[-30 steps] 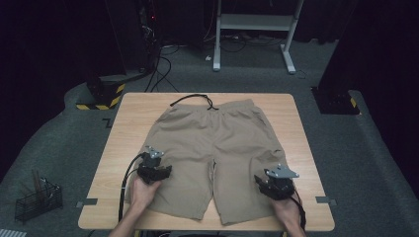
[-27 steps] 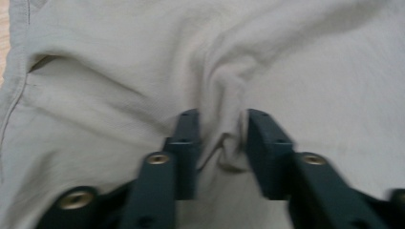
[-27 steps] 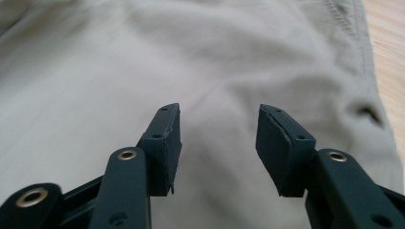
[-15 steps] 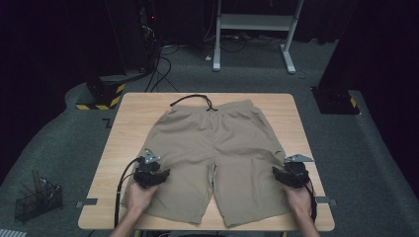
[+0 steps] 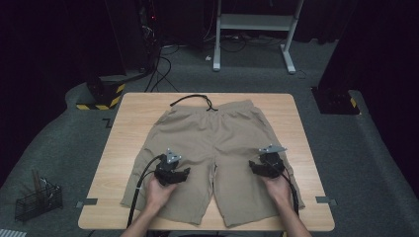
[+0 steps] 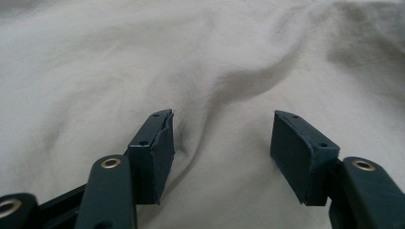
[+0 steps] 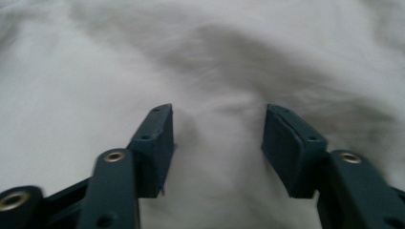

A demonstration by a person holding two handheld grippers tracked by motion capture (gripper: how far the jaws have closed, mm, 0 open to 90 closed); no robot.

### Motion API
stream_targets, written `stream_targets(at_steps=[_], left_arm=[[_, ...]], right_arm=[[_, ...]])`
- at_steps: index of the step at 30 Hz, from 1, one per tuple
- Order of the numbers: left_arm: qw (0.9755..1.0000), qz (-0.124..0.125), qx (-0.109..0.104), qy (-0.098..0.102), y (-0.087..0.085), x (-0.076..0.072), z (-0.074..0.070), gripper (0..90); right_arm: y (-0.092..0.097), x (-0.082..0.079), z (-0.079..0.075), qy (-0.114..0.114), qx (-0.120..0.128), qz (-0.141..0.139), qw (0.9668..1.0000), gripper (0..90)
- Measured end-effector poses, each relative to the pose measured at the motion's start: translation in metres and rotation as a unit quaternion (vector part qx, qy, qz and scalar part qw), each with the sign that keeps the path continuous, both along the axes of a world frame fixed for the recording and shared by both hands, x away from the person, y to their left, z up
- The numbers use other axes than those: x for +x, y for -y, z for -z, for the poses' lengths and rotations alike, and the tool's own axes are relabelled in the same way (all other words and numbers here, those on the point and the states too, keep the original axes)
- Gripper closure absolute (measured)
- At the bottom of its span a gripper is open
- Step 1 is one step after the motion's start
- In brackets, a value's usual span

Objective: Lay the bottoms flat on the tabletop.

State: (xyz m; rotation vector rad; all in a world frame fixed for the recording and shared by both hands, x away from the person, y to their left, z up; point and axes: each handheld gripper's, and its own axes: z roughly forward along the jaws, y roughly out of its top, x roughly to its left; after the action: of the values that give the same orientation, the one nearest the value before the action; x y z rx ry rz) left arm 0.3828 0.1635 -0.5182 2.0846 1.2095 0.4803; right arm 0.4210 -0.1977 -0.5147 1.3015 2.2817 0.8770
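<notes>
Both tongs, left tongs (image 5: 179, 171) and right tongs (image 5: 258, 166), have just been opening, gaping over the khaki shorts (image 5: 212, 143) on the worktop (image 5: 128, 128); next, probably pinching cloth to fold.

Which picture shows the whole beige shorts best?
The high view: the beige cloth shorts lie spread flat on the wooden table, both legs visible. The left and right gripper views show wrinkled fabric up close.

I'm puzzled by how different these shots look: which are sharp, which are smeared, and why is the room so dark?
High view: light falls on the table and shorts; the room behind is nearly black. Left gripper view: cloth creases fairly crisp, soft shadows. Right gripper view: cloth smeared and washed out, likely motion blur.
</notes>
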Motion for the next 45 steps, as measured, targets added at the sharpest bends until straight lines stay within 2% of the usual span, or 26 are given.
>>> stream_targets(at_steps=[2, 3, 6, 8, 11, 13, 14, 17, 18, 22, 25, 29, 38, 41, 44, 45], left_arm=[[1.0000, -0.002, 0.003, 0.007, 0.001, -0.002, 0.001, 39.9], [1.0000, -0.001, 0.003, 0.007, 0.002, -0.003, 0.001, 39.0], [1.0000, 0.004, -0.002, 0.002, 0.005, -0.007, 0.001, 38.5], [0.9999, 0.012, -0.004, -0.004, 0.007, -0.009, 0.000, 38.9], [0.9997, 0.023, -0.002, -0.012, 0.011, -0.014, -0.002, 39.3], [0.9996, 0.027, -0.005, -0.008, 0.012, -0.021, -0.002, 41.1], [0.9997, 0.026, -0.006, -0.002, 0.012, -0.024, -0.002, 41.8], [0.9997, 0.021, -0.008, 0.013, 0.010, -0.034, 0.000, 41.8], [0.9997, 0.020, -0.007, 0.014, 0.010, -0.035, 0.002, 41.4], [0.9989, 0.021, -0.006, 0.042, 0.007, -0.034, 0.008, 39.1], [0.9991, 0.012, -0.013, 0.039, 0.007, -0.026, 0.008, 38.9], [0.9992, 0.011, -0.010, 0.037, 0.009, -0.012, 0.008, 37.8], [0.9992, 0.011, -0.009, 0.037, 0.012, 0.032, 0.008, 36.8], [0.9993, 0.003, -0.010, 0.035, 0.011, 0.047, 0.008, 36.8], [0.9993, -0.001, -0.008, 0.036, 0.011, 0.054, 0.008, 36.9], [0.9995, -0.010, -0.003, 0.028, 0.011, 0.052, 0.005, 36.9]], right_arm=[[-0.004, -0.012, 0.000, -0.001, -0.001, -0.020, 0.9998, 45.5], [-0.008, -0.026, -0.001, -0.001, -0.004, -0.045, 0.9990, 45.6], [-0.013, -0.049, -0.001, 0.002, -0.013, -0.077, 0.9970, 45.6], [-0.016, -0.058, -0.002, 0.007, -0.019, -0.092, 0.9955, 45.5], [-0.019, -0.059, -0.001, 0.021, -0.007, -0.098, 0.9949, 44.8], [-0.022, -0.056, 0.003, 0.015, 0.002, -0.093, 0.9956, 43.0], [-0.023, -0.055, 0.005, 0.018, 0.012, -0.089, 0.9958, 42.2], [-0.027, -0.058, 0.006, 0.025, 0.013, -0.089, 0.9956, 42.1], [-0.027, -0.059, 0.006, 0.025, 0.013, -0.089, 0.9956, 41.9], [-0.025, -0.061, 0.008, 0.032, 0.021, -0.090, 0.9951, 40.4], [-0.026, -0.059, 0.008, 0.031, 0.021, -0.088, 0.9954, 39.6], [-0.029, -0.052, 0.008, 0.031, 0.021, -0.078, 0.9962, 39.7], [-0.035, -0.023, 0.008, 0.033, 0.019, -0.054, 0.9978, 40.1], [-0.036, -0.010, 0.008, 0.034, 0.019, -0.048, 0.9981, 40.2], [-0.035, 0.000, 0.008, 0.033, 0.020, -0.042, 0.9984, 40.2], [-0.035, 0.002, 0.008, 0.032, 0.020, -0.040, 0.9985, 40.2]])
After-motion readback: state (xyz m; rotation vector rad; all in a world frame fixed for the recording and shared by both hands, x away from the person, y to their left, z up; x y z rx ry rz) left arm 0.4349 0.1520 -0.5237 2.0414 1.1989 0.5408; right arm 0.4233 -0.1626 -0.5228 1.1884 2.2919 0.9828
